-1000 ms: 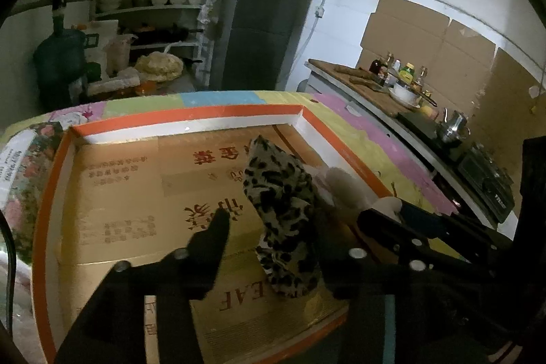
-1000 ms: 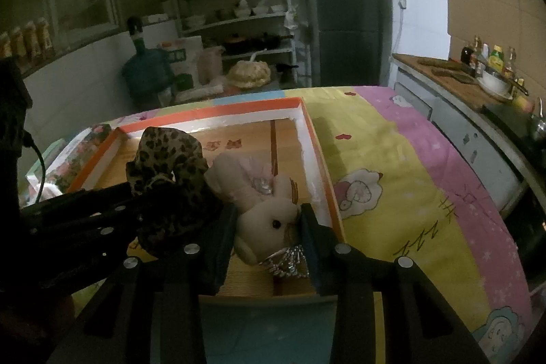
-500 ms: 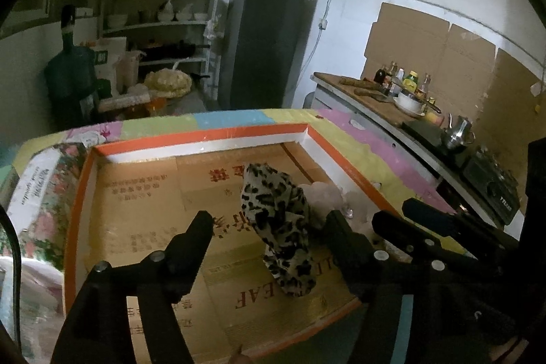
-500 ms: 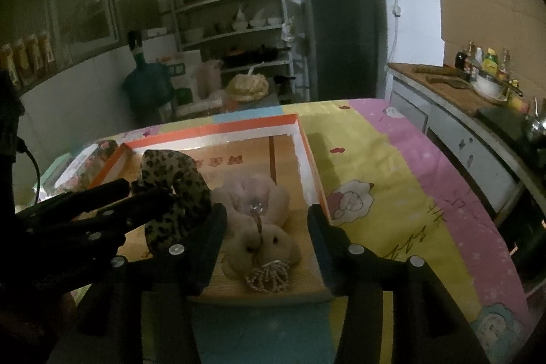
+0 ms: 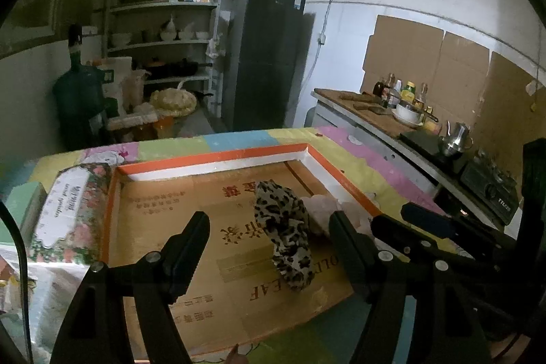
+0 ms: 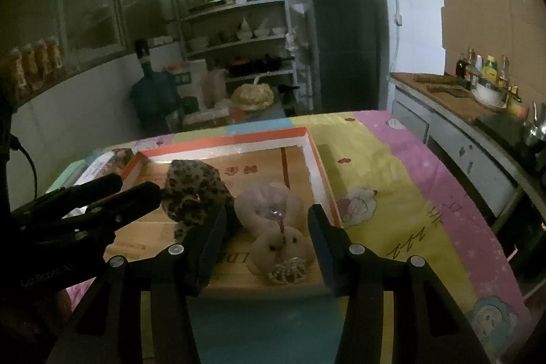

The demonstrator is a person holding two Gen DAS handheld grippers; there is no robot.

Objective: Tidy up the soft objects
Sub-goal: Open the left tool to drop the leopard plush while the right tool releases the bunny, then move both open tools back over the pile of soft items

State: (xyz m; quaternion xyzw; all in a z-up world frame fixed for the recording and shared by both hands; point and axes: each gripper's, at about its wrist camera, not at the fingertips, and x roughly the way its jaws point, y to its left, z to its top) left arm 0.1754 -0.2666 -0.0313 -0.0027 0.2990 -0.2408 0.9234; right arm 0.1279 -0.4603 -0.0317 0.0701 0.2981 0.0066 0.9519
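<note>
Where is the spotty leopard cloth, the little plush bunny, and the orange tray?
leopard cloth (image 5: 285, 227): left wrist view, middle of the spotted fabric.
plush bunny (image 6: 273, 220): right wrist view, its pale body.
tray (image 5: 211, 156): left wrist view, orange far rim.

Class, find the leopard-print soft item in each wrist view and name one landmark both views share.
Left wrist: the leopard-print item lies right of centre in the orange-rimmed tray, between the left gripper fingers.
Right wrist: it lies left of centre, beside the beige plush toy.
Shared landmark: the dark fridge.
</note>
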